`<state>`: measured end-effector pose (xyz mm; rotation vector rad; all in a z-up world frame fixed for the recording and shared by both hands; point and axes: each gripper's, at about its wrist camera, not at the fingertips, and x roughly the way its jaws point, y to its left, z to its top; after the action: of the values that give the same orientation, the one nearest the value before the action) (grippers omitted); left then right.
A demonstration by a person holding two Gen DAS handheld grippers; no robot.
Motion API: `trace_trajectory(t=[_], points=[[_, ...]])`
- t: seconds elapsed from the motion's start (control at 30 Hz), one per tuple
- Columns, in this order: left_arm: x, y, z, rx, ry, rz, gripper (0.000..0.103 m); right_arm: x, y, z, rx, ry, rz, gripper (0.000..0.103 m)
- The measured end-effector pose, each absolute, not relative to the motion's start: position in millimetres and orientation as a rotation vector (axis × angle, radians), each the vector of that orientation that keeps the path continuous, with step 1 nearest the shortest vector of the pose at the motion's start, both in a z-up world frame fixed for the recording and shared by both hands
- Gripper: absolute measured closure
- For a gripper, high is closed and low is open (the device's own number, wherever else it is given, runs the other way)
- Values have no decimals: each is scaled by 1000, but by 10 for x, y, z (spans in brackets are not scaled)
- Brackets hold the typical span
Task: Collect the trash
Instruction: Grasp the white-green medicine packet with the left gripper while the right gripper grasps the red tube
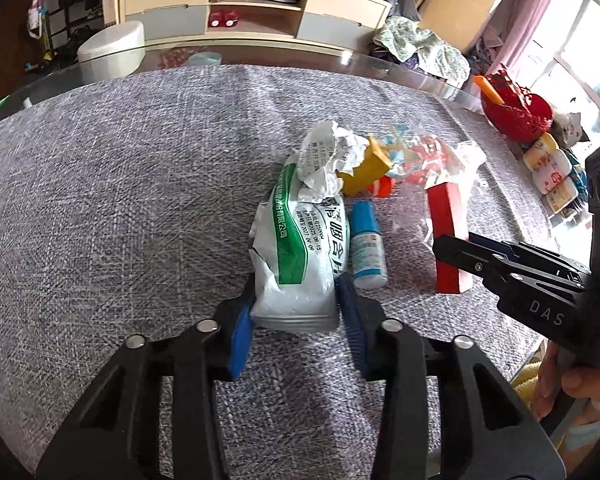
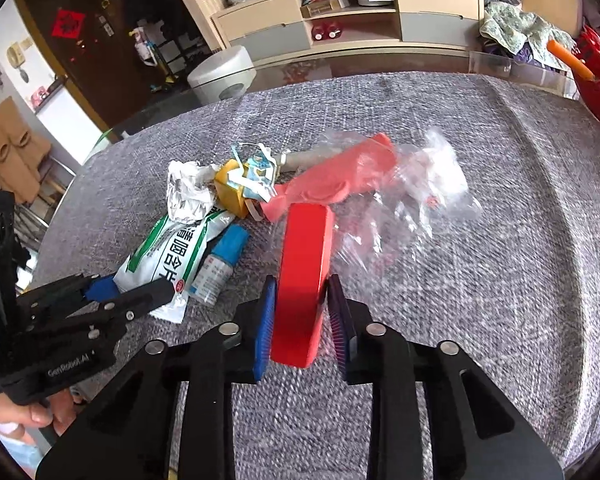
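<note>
A heap of trash lies on the grey tablecloth (image 1: 120,200). My left gripper (image 1: 296,300) is shut on the near end of a white and green packet (image 1: 296,248), its blue pads pressing both sides; the right wrist view shows the same grip (image 2: 132,292) on the packet (image 2: 168,256). My right gripper (image 2: 300,296) is shut on a long red box (image 2: 304,264) standing on its edge, also seen as the red box (image 1: 450,220). Between them lies a small blue-capped bottle (image 1: 366,248). Behind are crumpled white paper (image 1: 332,152), a yellow box (image 1: 366,168) and clear plastic film (image 2: 420,192).
A pink flat item (image 2: 340,180) lies under the film. A red basket (image 1: 516,108) and small jars (image 1: 548,160) stand at the table's right edge. The glass table rim (image 1: 380,60) curves behind the cloth. A white bin (image 2: 224,72) and a shelf unit (image 1: 252,12) stand beyond.
</note>
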<state>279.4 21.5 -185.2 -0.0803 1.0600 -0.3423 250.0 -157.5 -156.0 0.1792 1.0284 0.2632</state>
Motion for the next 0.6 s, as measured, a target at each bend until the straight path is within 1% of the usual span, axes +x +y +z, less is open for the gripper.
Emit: trace_trajectory(t=[0.07,0.1,0.13,0.6], points=[[2761,183,-1824,-62,1048,-344,72,2458,-1611,-1545,178,1028,264,80],[2731,158,-1805,-52,1041,-349,82,2442,-1625,-1535,177,1026,263,80],[2712,137,-1792,-54,1040,-360,100,2409,-1641,-1520,175,1024,263,80],[2143,87,-1370,-16,961,-321,101,2019,-1744,-1240,174,982,267,80]])
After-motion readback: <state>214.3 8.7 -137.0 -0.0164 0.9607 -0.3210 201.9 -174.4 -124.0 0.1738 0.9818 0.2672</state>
